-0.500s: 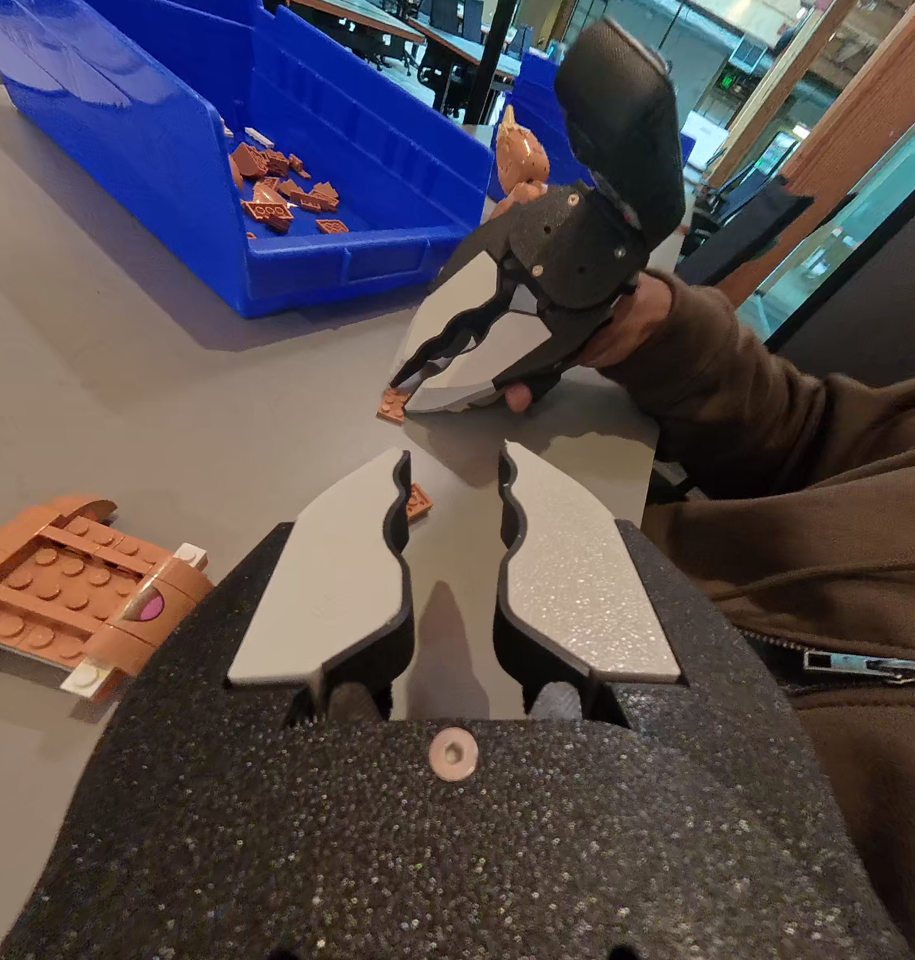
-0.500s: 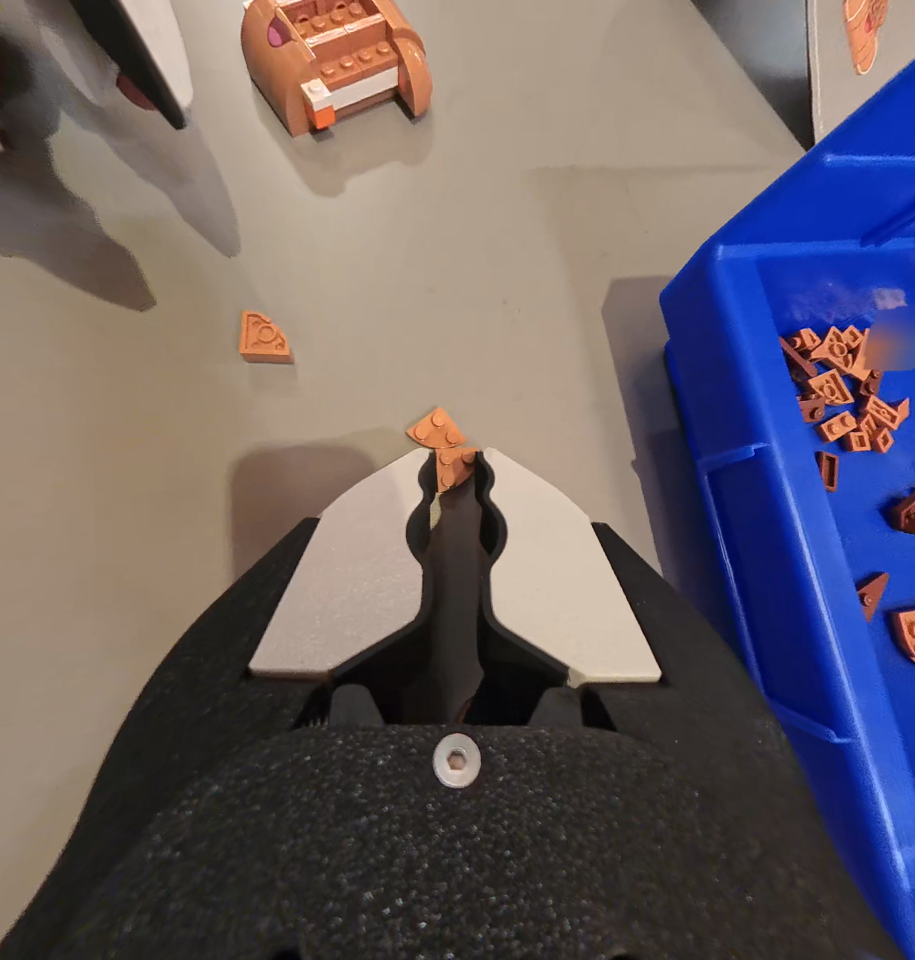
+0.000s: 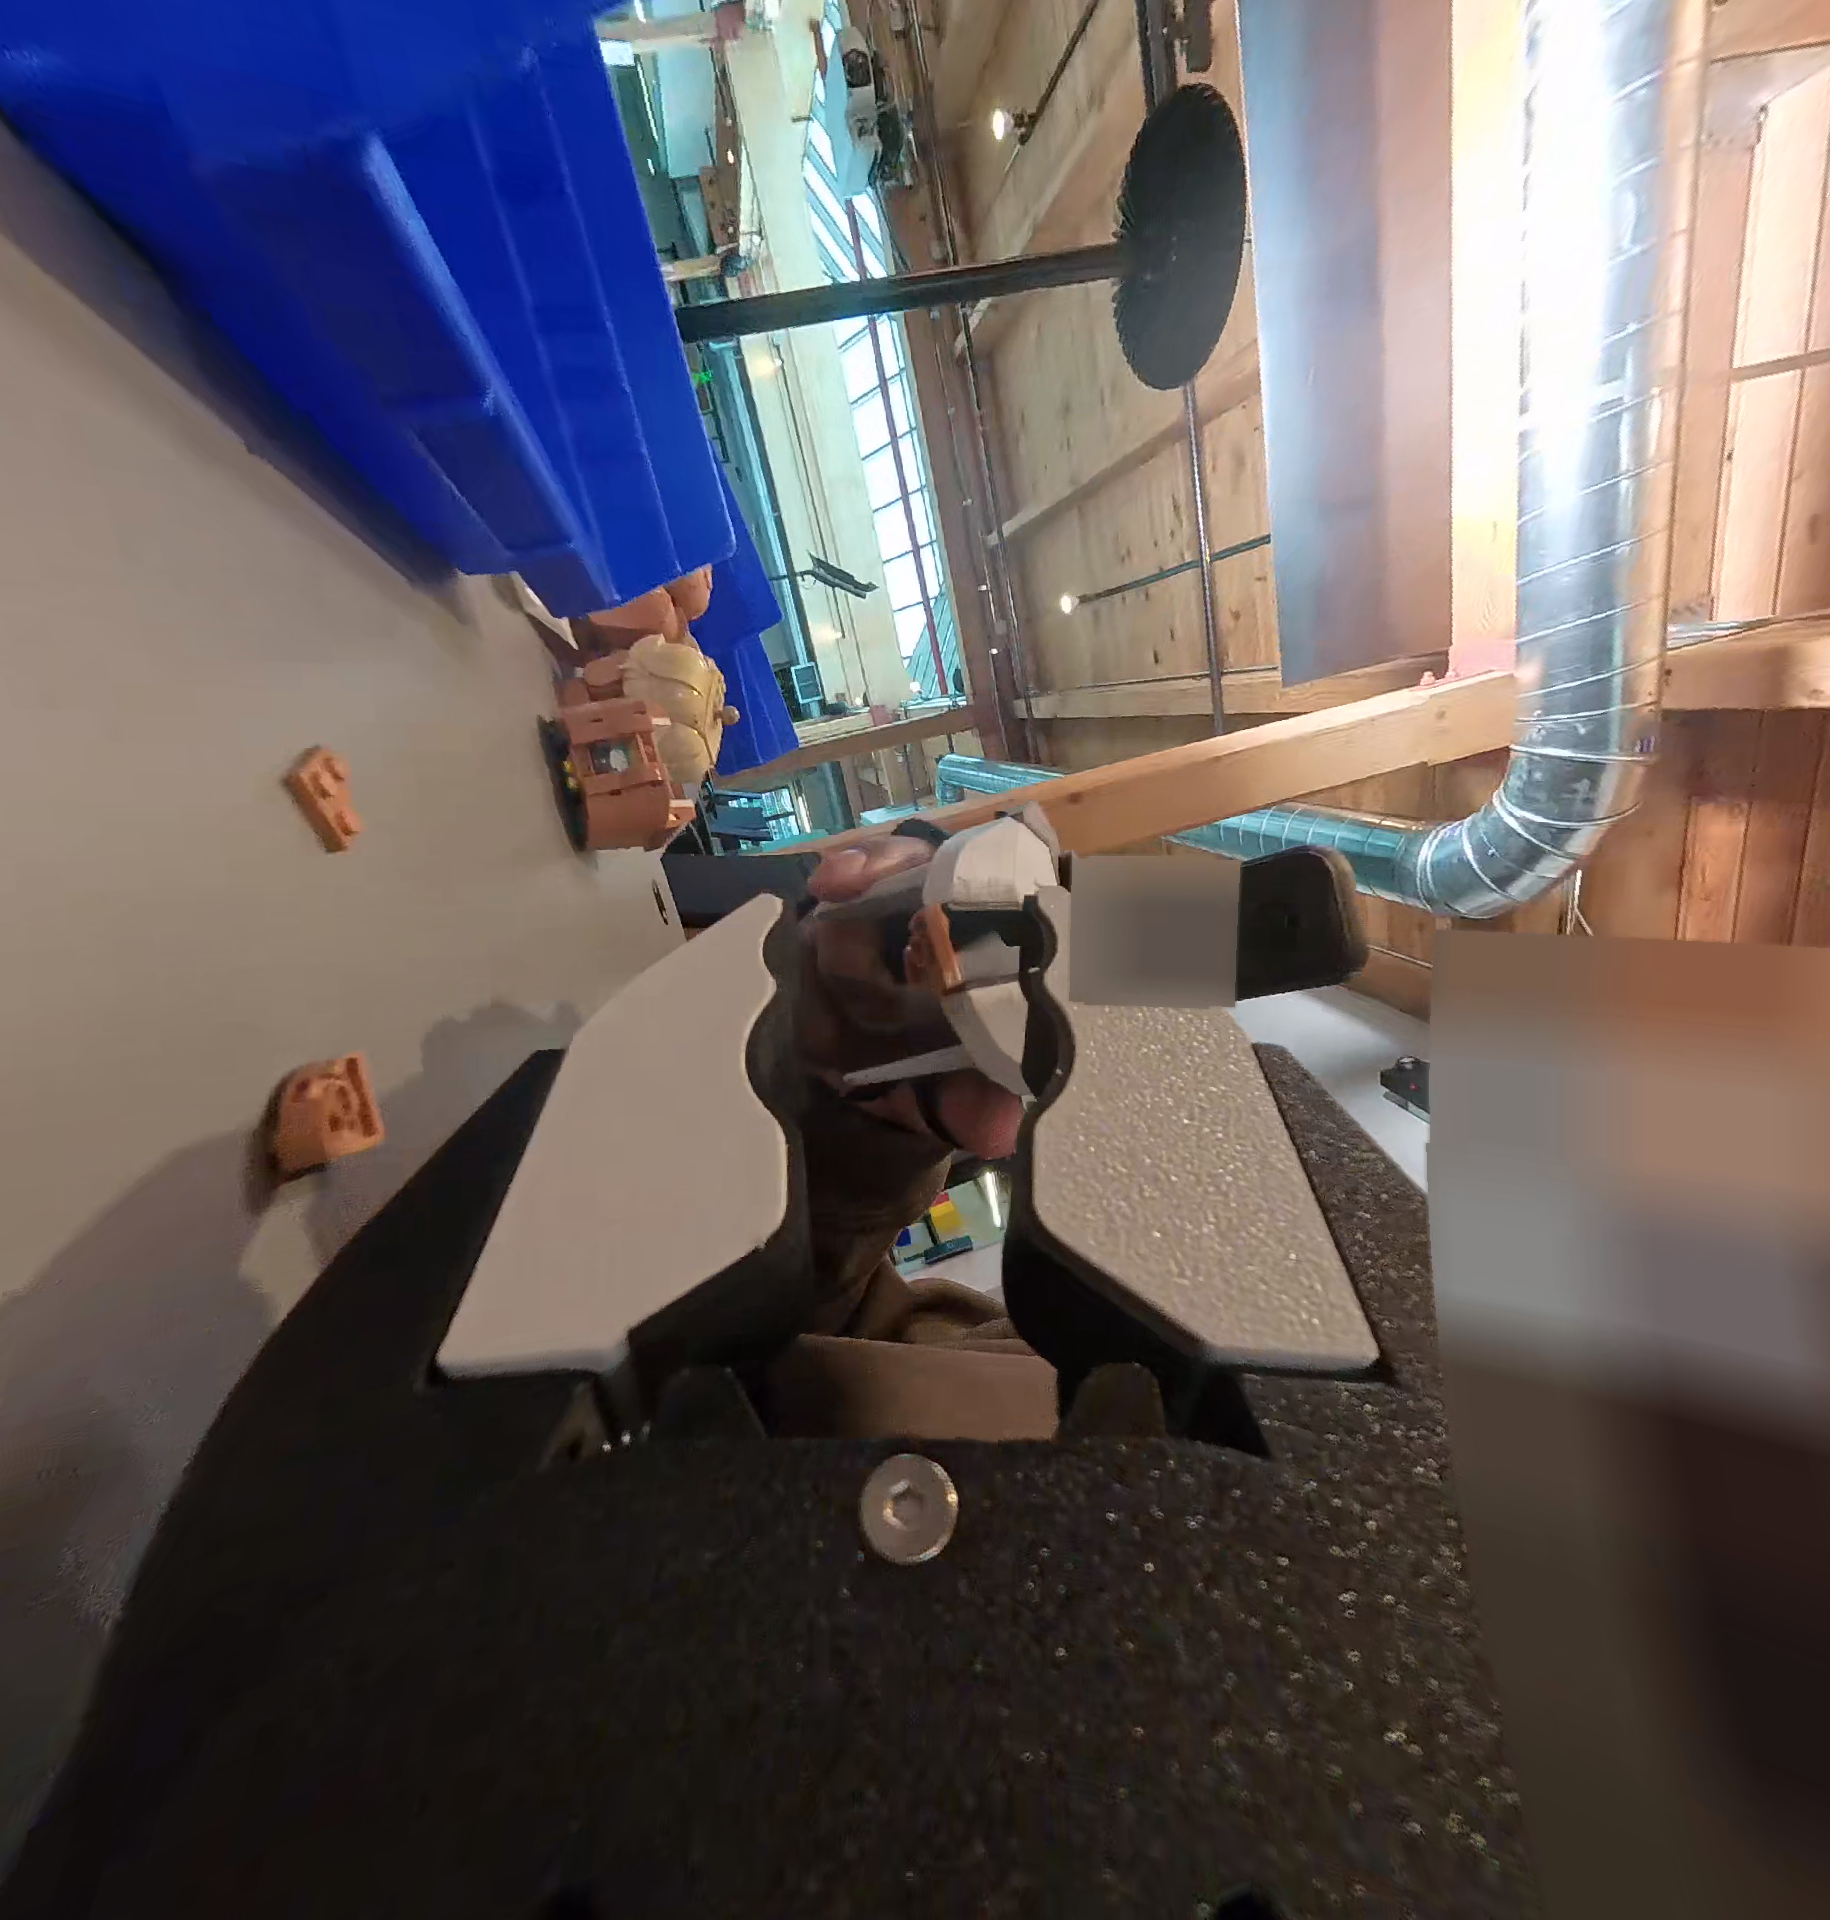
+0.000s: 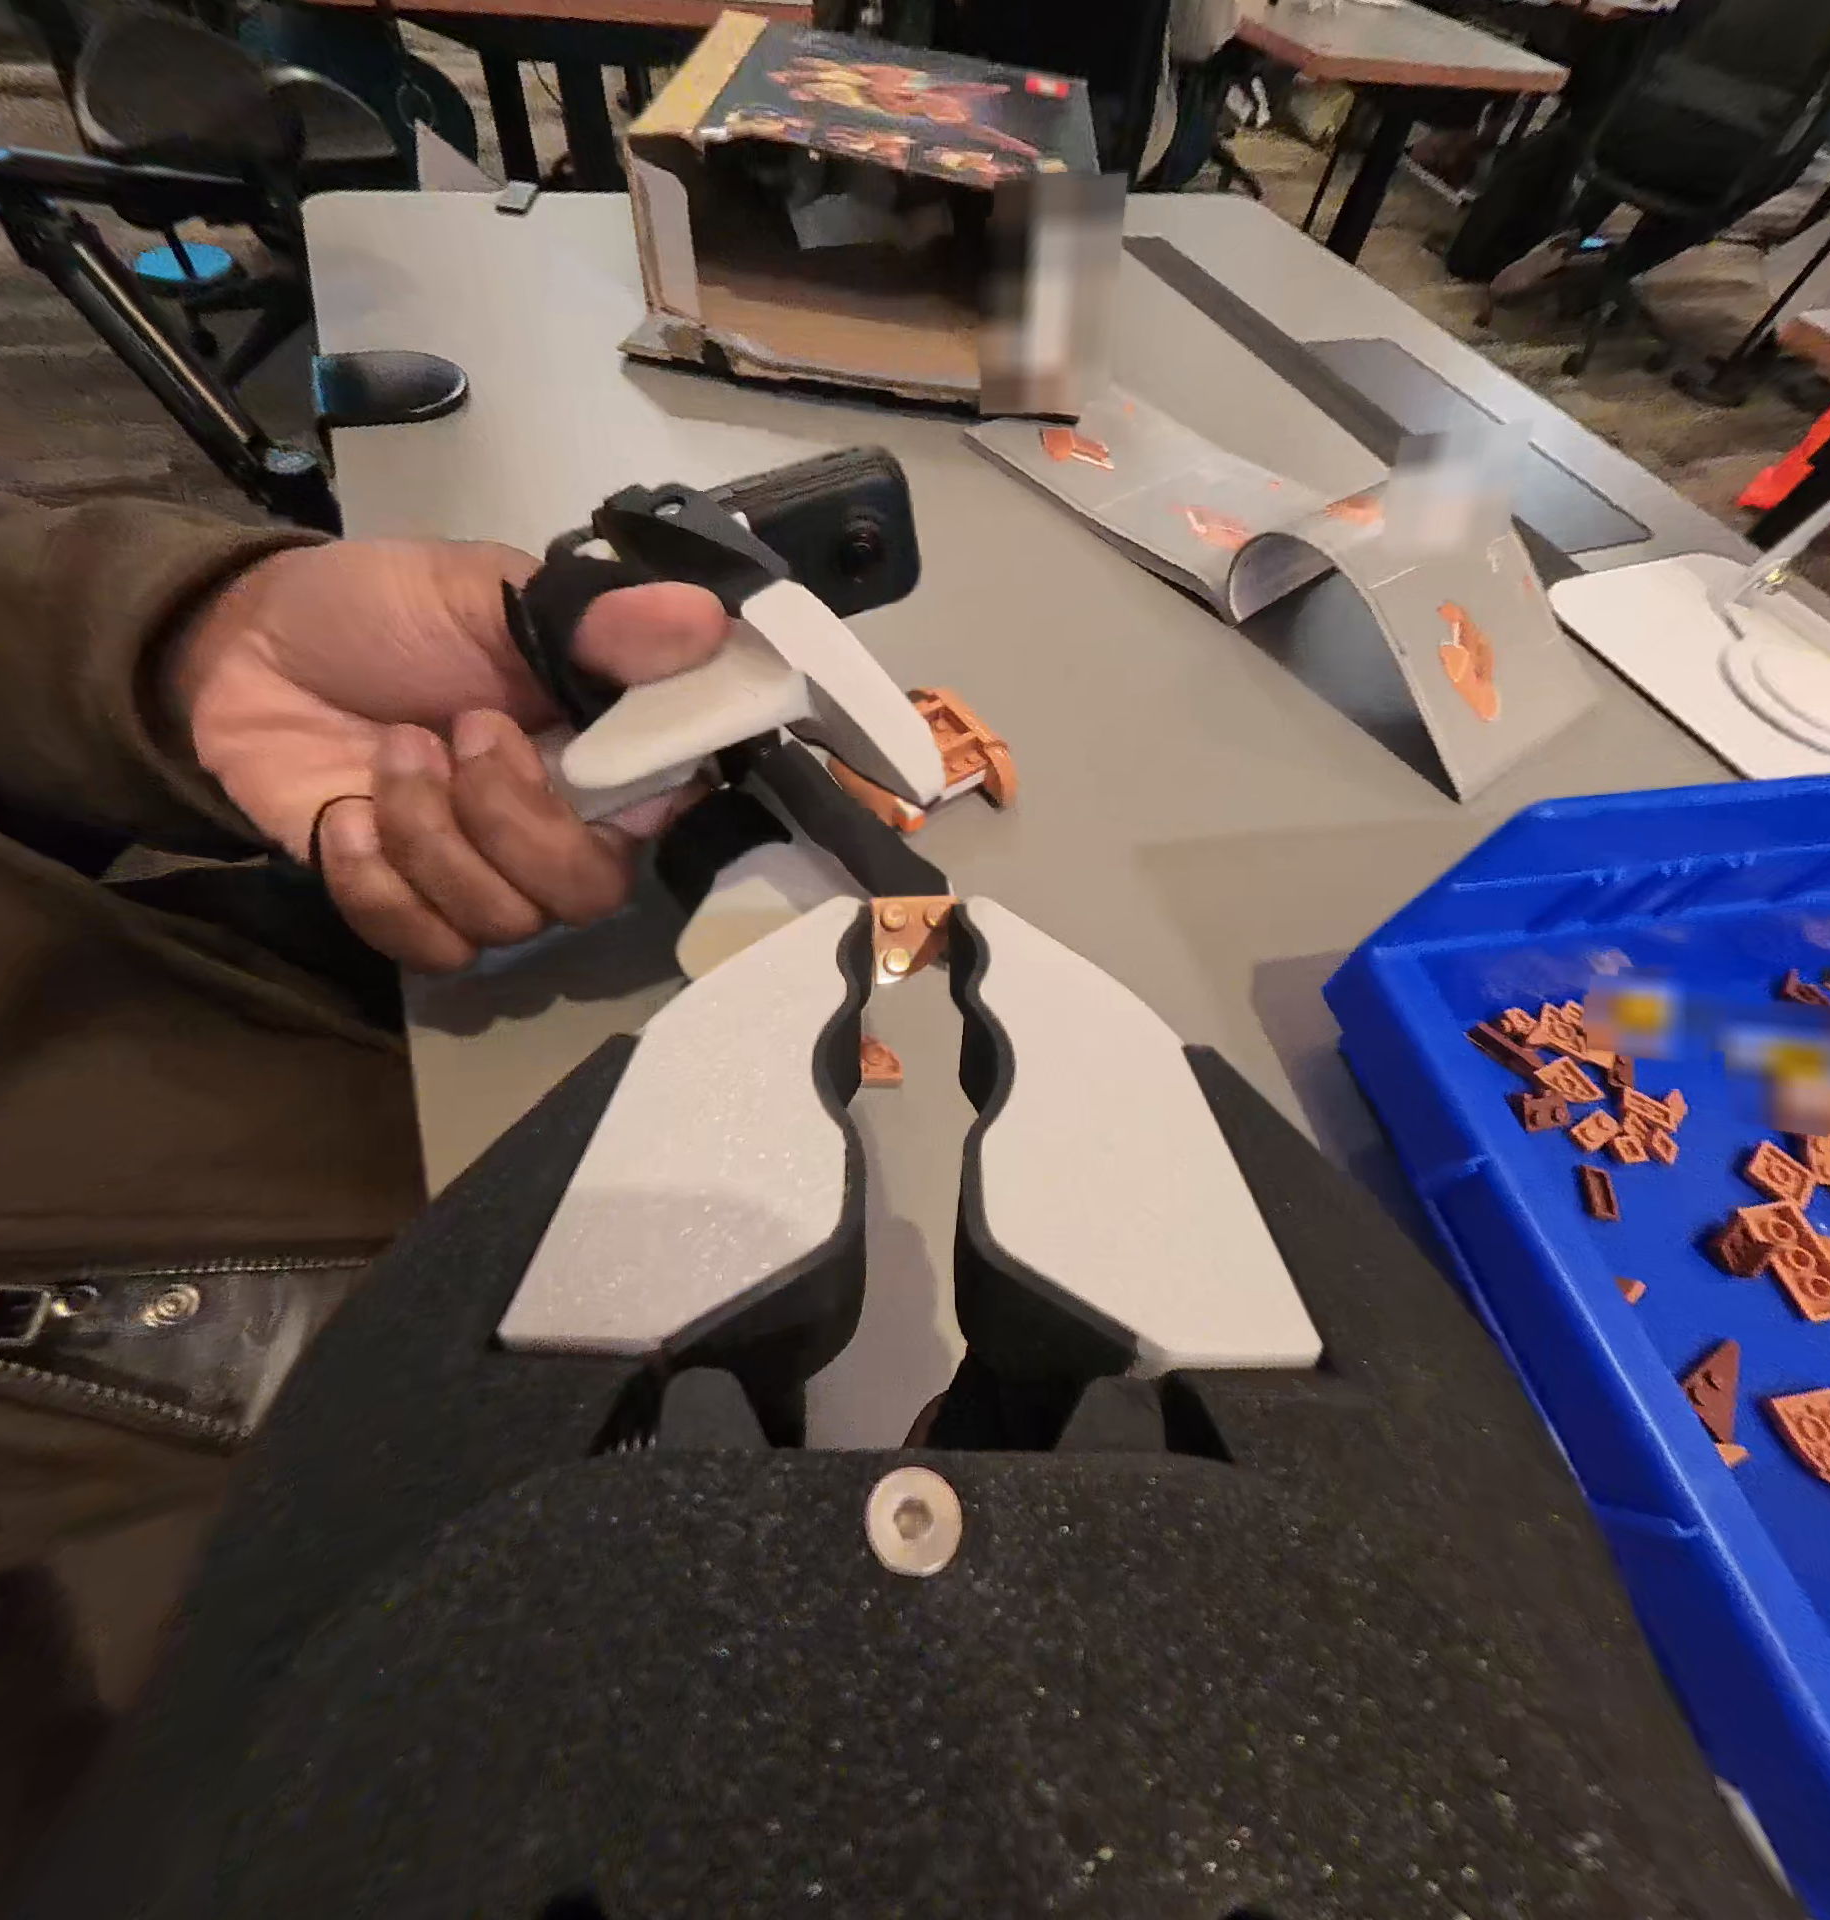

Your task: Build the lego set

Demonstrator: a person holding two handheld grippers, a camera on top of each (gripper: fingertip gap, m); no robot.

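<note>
In the left wrist view, the left hand-held gripper (image 3: pixel 906 1023) stands released, holding nothing; the right hand-held gripper (image 3: pixel 978 961) beyond it is largely masked by those fingers and a blur, so its wedge plate (image 3: pixel 934 951) reads only as a sliver. In the right wrist view, the right hand-held gripper (image 4: pixel 909 930) pinches the brown wedge plate (image 4: pixel 906 935) by the very fingertips, above the worktop (image 4: pixel 1150 727) beside the blue bin (image 4: pixel 1430 1122); so shallow a hold could let it twist or drop during a handover. The partial build (image 4: pixel 958 743) is half hidden.
</note>
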